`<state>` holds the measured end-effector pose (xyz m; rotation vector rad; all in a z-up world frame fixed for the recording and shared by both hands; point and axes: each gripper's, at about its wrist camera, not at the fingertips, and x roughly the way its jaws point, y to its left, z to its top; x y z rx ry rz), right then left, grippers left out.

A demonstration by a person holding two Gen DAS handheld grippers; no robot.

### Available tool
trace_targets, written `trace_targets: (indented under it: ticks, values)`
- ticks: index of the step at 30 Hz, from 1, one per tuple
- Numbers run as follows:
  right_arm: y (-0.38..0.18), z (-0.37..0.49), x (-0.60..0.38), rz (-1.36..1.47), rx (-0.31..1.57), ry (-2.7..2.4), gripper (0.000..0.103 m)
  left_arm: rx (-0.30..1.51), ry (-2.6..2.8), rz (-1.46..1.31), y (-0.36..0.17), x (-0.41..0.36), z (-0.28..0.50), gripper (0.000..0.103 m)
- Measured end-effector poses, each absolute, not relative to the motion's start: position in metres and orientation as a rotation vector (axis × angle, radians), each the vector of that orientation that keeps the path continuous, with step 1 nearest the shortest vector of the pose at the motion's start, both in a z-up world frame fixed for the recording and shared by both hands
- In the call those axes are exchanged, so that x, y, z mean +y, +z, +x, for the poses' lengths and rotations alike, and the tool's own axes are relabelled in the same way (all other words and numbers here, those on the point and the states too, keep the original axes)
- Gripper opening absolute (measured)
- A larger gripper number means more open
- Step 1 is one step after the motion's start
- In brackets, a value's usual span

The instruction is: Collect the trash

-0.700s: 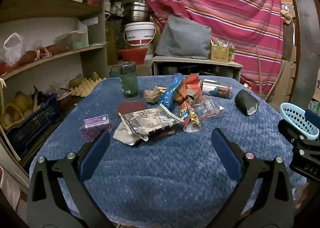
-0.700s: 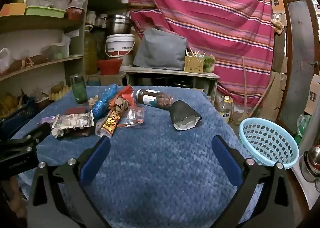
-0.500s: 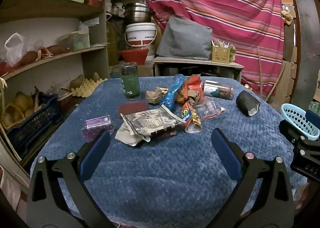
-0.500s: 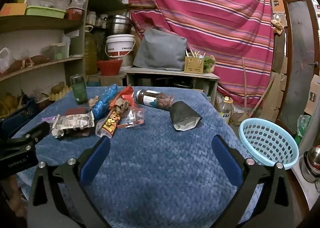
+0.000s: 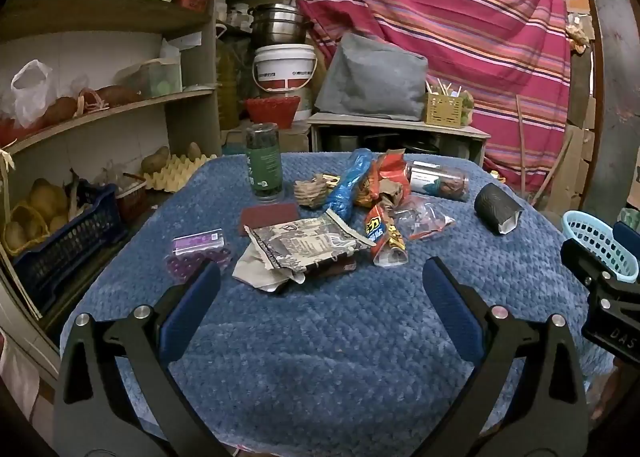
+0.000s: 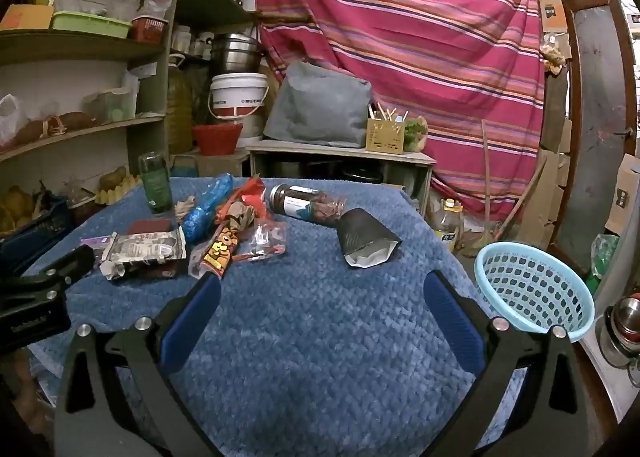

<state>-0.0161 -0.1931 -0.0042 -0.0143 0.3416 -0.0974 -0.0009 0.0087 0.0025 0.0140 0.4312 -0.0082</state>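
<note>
The striped red cloth (image 6: 420, 37) fills the back wall, and to the left stand the shelves (image 5: 100, 113) crowded with boxes, bags and potatoes. In front of all that sits the surface (image 6: 320, 337) under its quilted blue cover, and that is where the trash lies.

The light blue basket (image 6: 532, 289) stands just off the surface's right edge in the right wrist view, with nothing visible inside it. The left gripper (image 5: 320, 281) hovers over the near part of the surface, its blue-padded jaws spread wide with nothing between them. The right gripper (image 6: 324, 293) does the same, jaws wide apart over bare blue cover, gripping nothing.

The trash is heaped at the far left-centre of the surface. A green bottle (image 5: 263, 163) stands upright at the back, and a clear jar (image 6: 306, 203) lies on its side beside the heap. A black pouch (image 6: 366, 243) lies alone, apart from the rest, nearest the basket. A crumpled silver printed wrapper (image 5: 308, 243) lies on top of a flat dark red piece (image 5: 270, 217). A blue wrapper (image 5: 350, 181) stretches beside a red and orange snack bag (image 5: 384, 177), with a yellow and red packet (image 6: 224, 249) and a clear crumpled bag (image 6: 266, 241) just in front. At the left, a small packet of purple beads (image 5: 198, 253).
</note>
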Motion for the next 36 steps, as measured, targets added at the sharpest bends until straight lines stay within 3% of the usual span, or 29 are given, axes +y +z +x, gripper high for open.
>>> trace_targets:
  ticks: [36]
  values:
    - [-0.0052,-0.0140,-0.1931,-0.014,0.344,-0.098,0.099,0.435,0.010,0.013,-0.0016,0.0149,0.0019,0.098]
